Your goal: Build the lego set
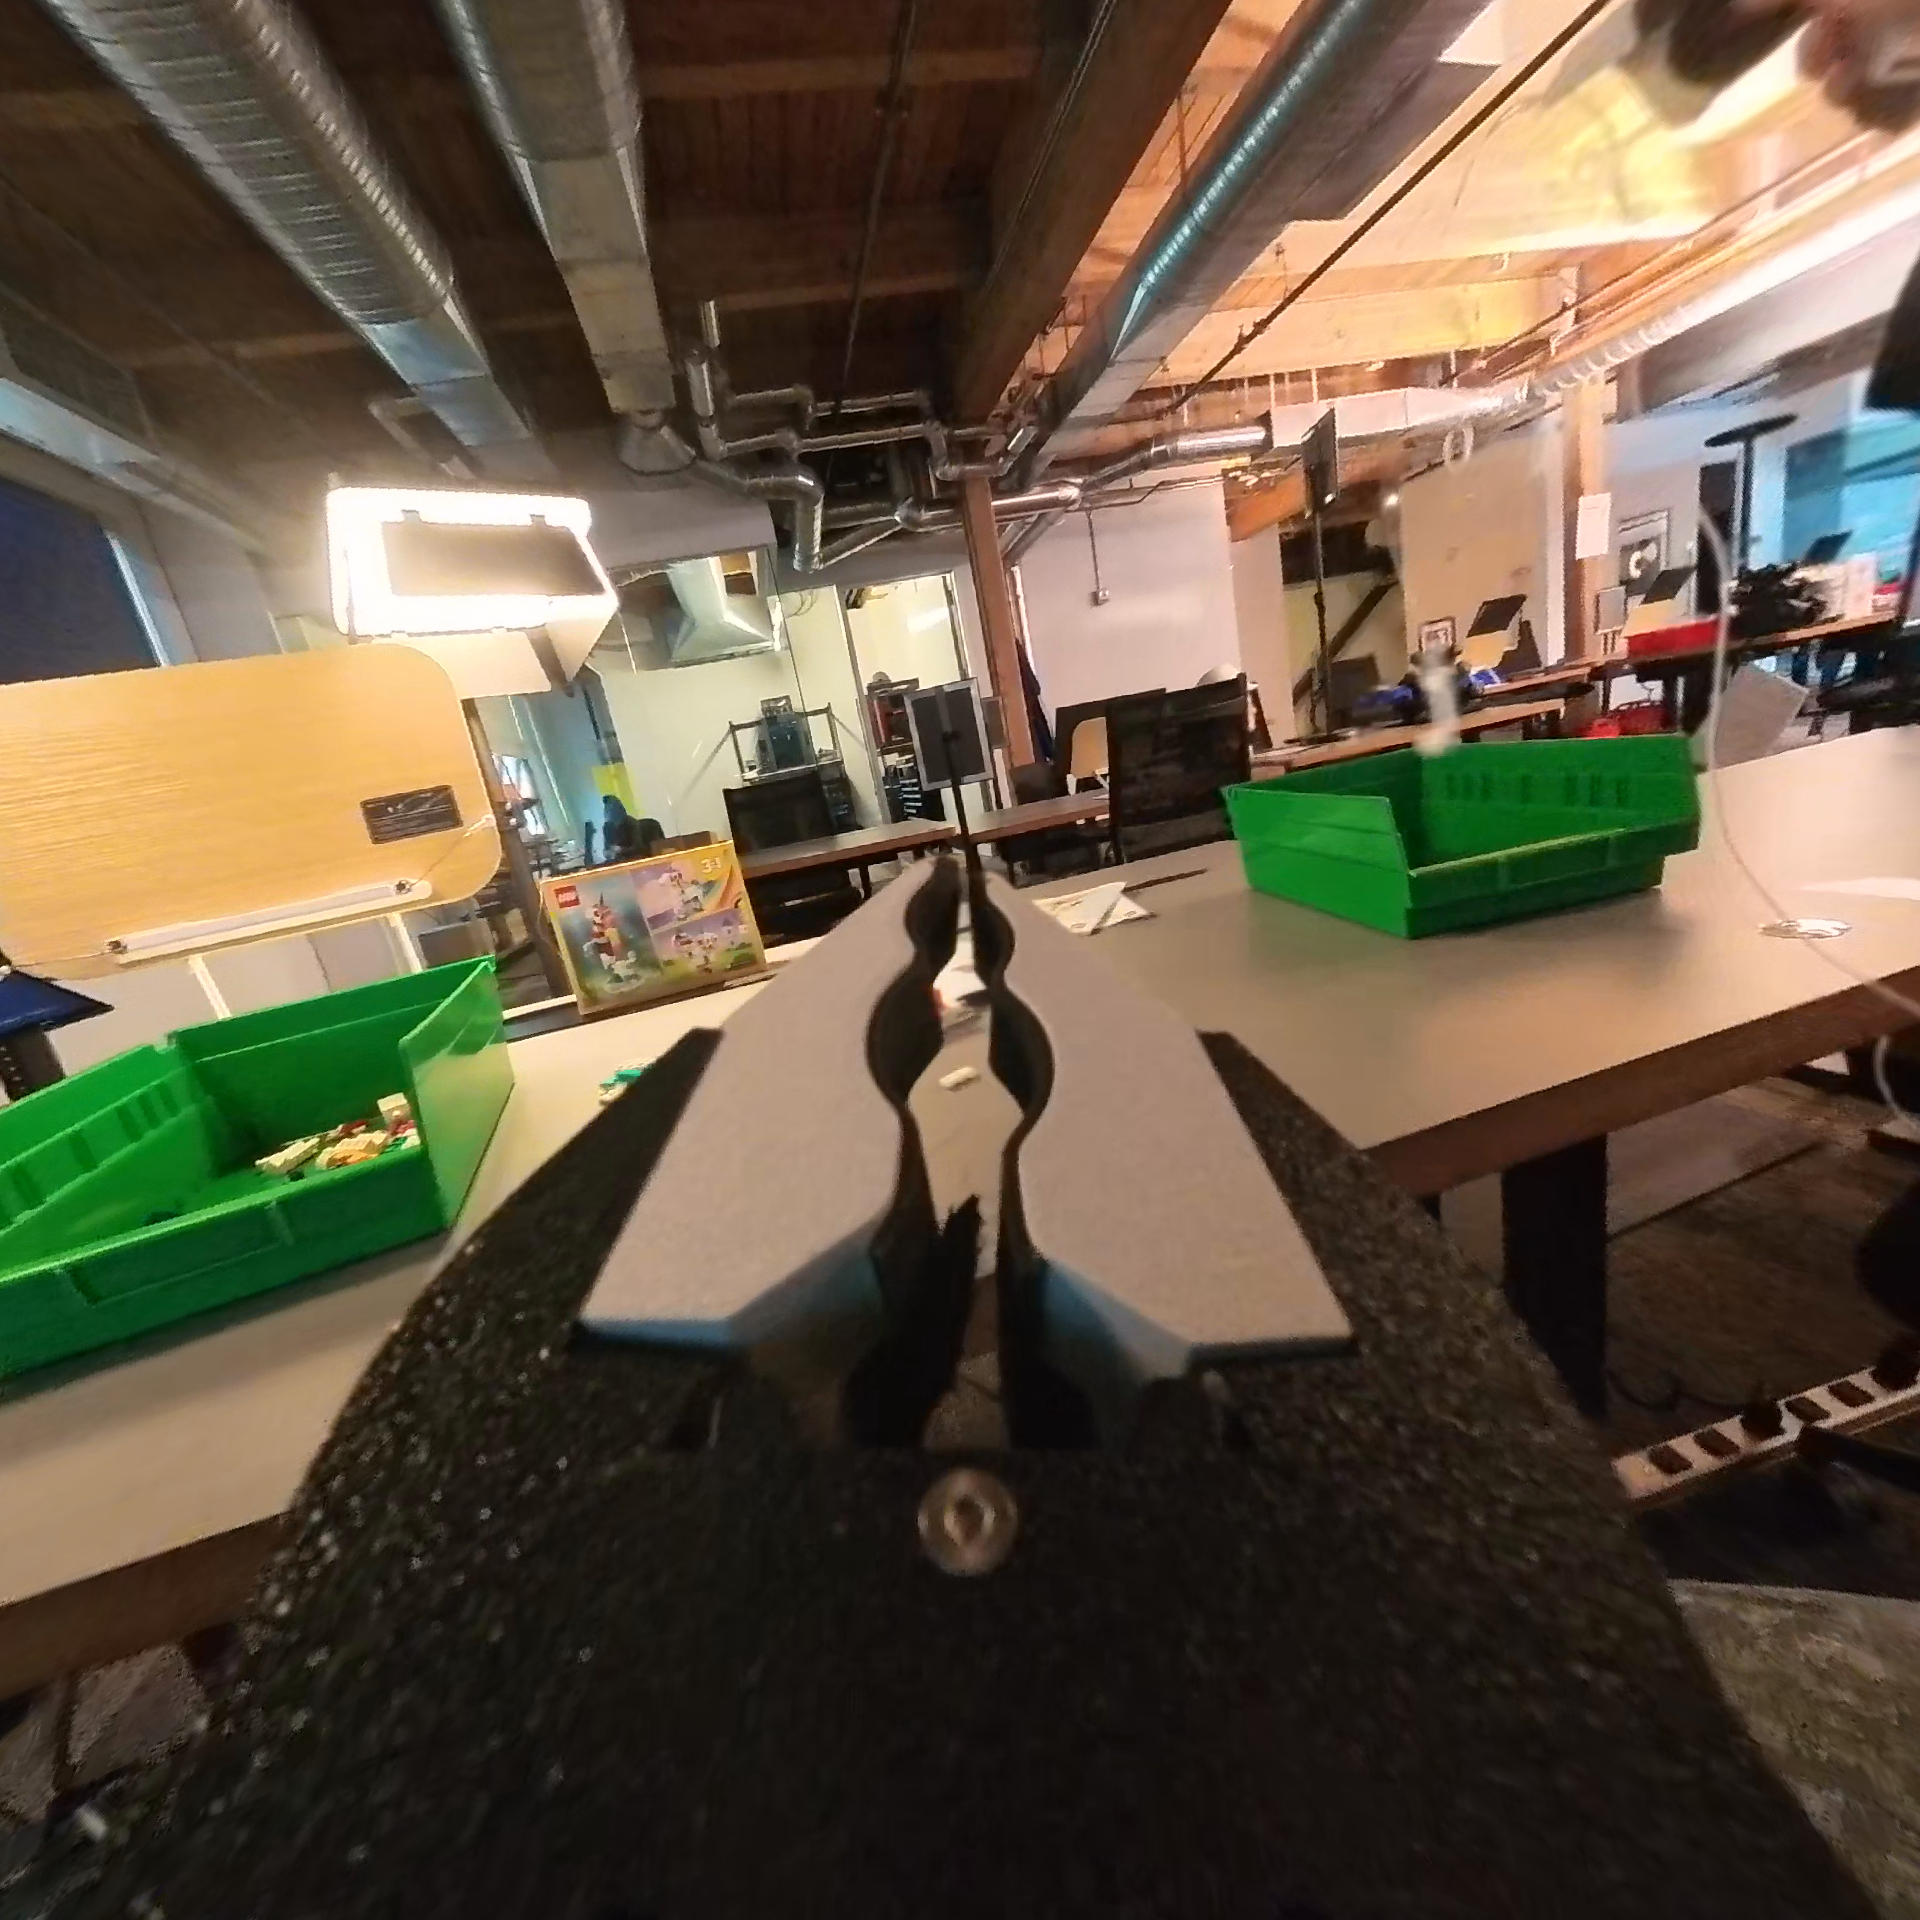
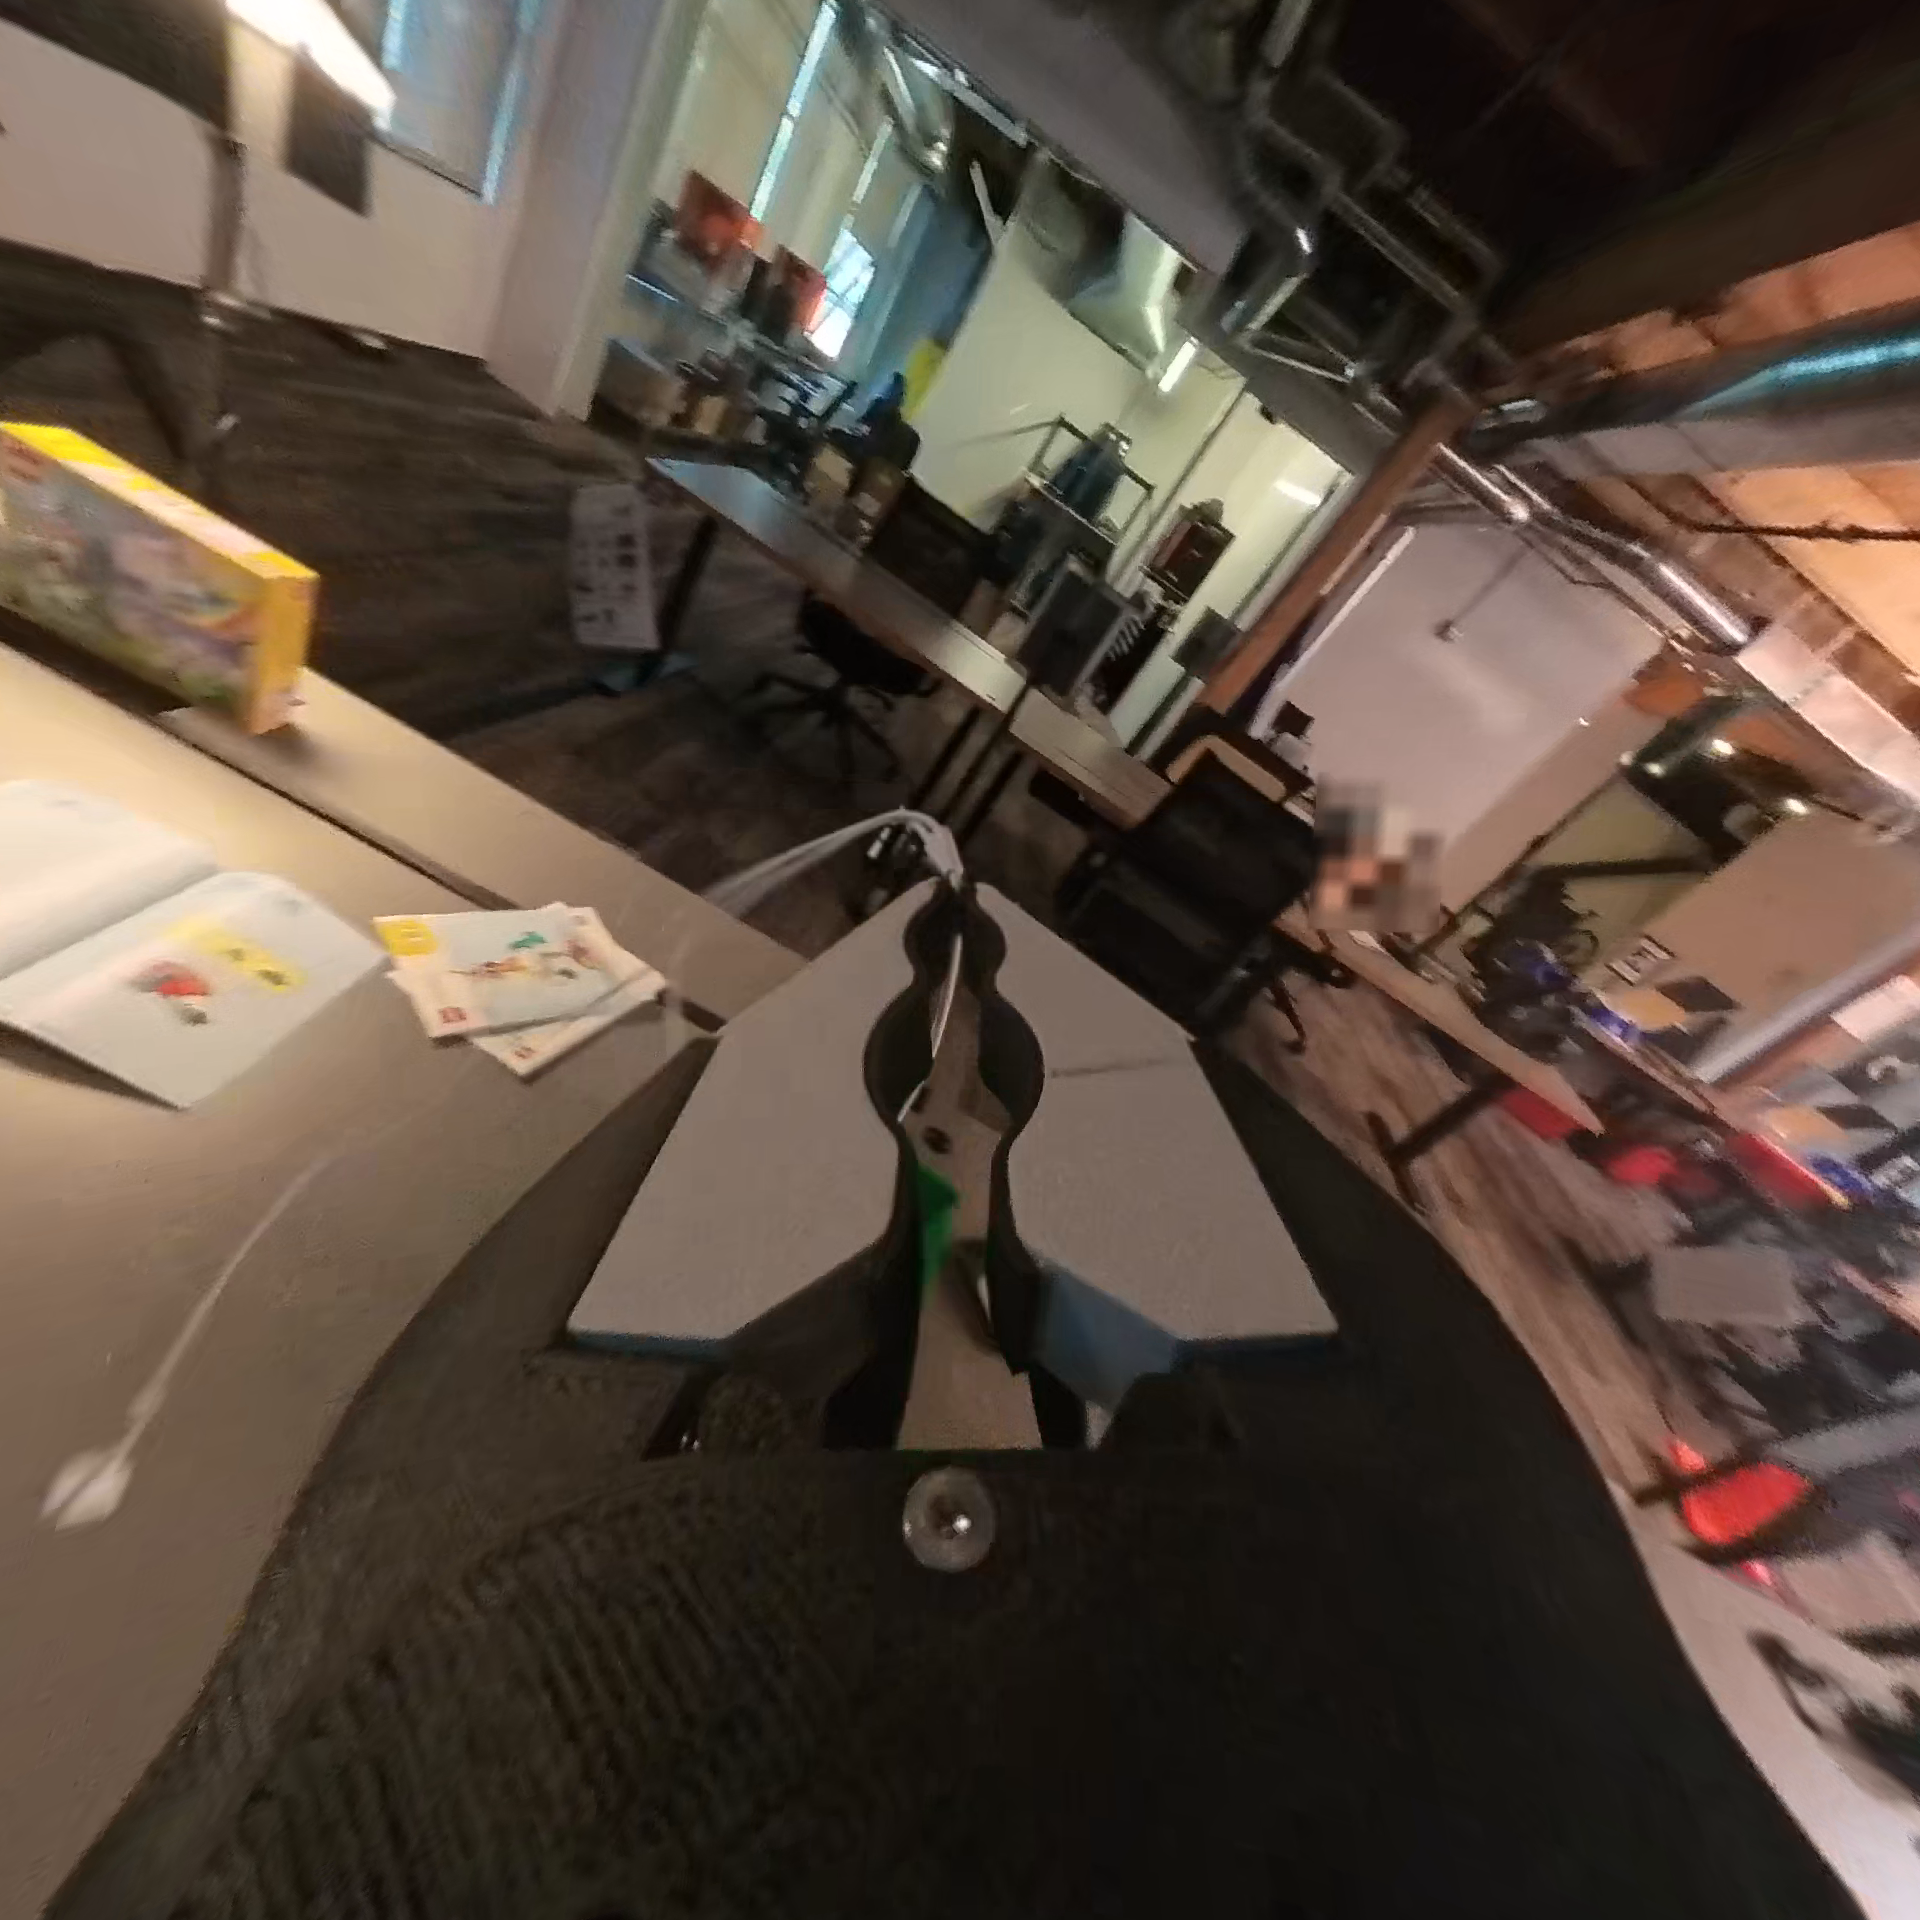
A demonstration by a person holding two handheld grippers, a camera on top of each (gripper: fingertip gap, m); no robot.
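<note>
Left gripper (image 1: 961, 883) held level above the near edge of the grey surface (image 1: 1351, 997), jaws closed almost to touching, with nothing visible between them. Right gripper (image 2: 951, 894) tilted near the surface's far right edge, jaws closed on a thin clear plastic bag (image 2: 831, 847) whose folds stick out past the tips; whether it holds anything is not visible. Loose bricks (image 1: 343, 1143) lie in the green bin (image 1: 312, 1247) at the left edge; a few more pieces (image 1: 956, 1077) lie scattered on the bare surface ahead of the left gripper. A second green bin (image 1: 1455, 883) stands toward the right edge, the set's box (image 1: 655, 930) at the far edge, and an open instruction book (image 2: 156, 945) beside stacked booklets (image 2: 520, 977) mid-surface. Handling, as judged: the bricks are light, rigid and smooth, likely to skid or flip if pinched at a corner, so each is best taken across two flat opposite sides. The bag is limp and slippery; a hold near its top edge suits it.
</note>
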